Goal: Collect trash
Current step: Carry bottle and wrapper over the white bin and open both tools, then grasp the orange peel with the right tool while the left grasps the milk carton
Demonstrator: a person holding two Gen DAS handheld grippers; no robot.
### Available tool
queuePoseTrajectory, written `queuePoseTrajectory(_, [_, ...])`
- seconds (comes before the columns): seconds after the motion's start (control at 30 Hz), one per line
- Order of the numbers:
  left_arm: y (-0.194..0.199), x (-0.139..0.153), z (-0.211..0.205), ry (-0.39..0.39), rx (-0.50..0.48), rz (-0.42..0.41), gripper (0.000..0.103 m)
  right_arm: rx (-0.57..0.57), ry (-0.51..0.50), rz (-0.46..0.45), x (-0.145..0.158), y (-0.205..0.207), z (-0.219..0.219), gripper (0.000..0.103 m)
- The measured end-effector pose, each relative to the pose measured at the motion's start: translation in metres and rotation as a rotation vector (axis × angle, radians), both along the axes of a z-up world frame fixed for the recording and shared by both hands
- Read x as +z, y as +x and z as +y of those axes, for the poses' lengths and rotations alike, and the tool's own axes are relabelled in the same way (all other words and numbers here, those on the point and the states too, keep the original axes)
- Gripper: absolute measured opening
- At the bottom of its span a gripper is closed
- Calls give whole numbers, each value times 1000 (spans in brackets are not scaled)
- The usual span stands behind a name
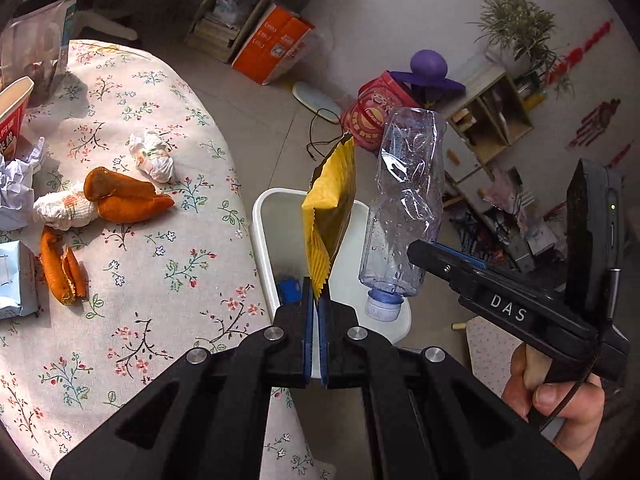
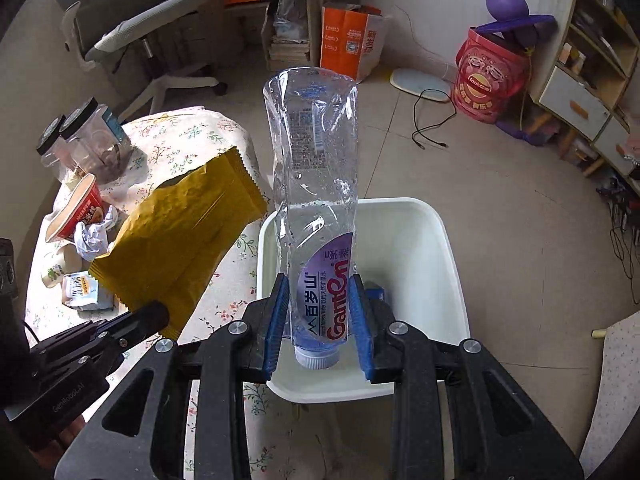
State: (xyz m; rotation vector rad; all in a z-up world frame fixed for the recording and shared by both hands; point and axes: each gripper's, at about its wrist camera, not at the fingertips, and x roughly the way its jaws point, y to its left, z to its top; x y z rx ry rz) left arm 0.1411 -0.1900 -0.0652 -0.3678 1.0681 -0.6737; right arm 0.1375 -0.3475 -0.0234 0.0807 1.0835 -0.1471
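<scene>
Got both hands full over the white bin [image 2: 448, 240] — my left gripper [image 1: 317, 300] pinches a yellow wrapper [image 1: 330, 216], my right gripper [image 2: 320, 312] squeezes a crushed water bottle [image 2: 316, 184] cap-down.

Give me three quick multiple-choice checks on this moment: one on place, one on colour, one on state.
1. Where is the white plastic bin?
A. on the table
B. on the floor beside the floral-cloth table
C. on the shelf

2. The wrapper in the left tool is:
A. yellow
B. green
C. red

3. The clear crushed plastic bottle in the right tool is held:
A. cap up
B. level
C. cap down

Answers: 1 B, the bin's rim sits below the table edge; 2 A, yellow foil pinched between shut pads; 3 C, the cap points toward the bin.
</scene>
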Motion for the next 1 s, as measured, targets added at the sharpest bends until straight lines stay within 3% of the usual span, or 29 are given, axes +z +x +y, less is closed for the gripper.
queuePoseTrajectory(0.3, [7, -30, -53, 7, -57, 104, 5, -75, -2, 85, -27, 6, -31, 30])
queuePoseTrajectory(0.4, [5, -27, -51, 25, -45, 83, 15, -89, -17, 73, -23, 6, -31, 39])
queuePoseTrajectory(0.47, [4, -21, -49, 37, -39, 67, 31, -84, -19, 47, -17, 5, -28, 45])
queuePoseTrajectory(0.53, [2, -16, -39, 49, -29, 42, 35, -80, -21, 29, -13, 5, -27, 46])
queuePoseTrajectory(0.83, [8, 1, 15, 100, 54, 8, 35, -87, 42, -84, 15, 3, -16, 52])
queuePoseTrajectory(1.0, [14, 7, 56, 209, 99, -30, 35, -75, 70, -154, 31, -1, -5, 61])
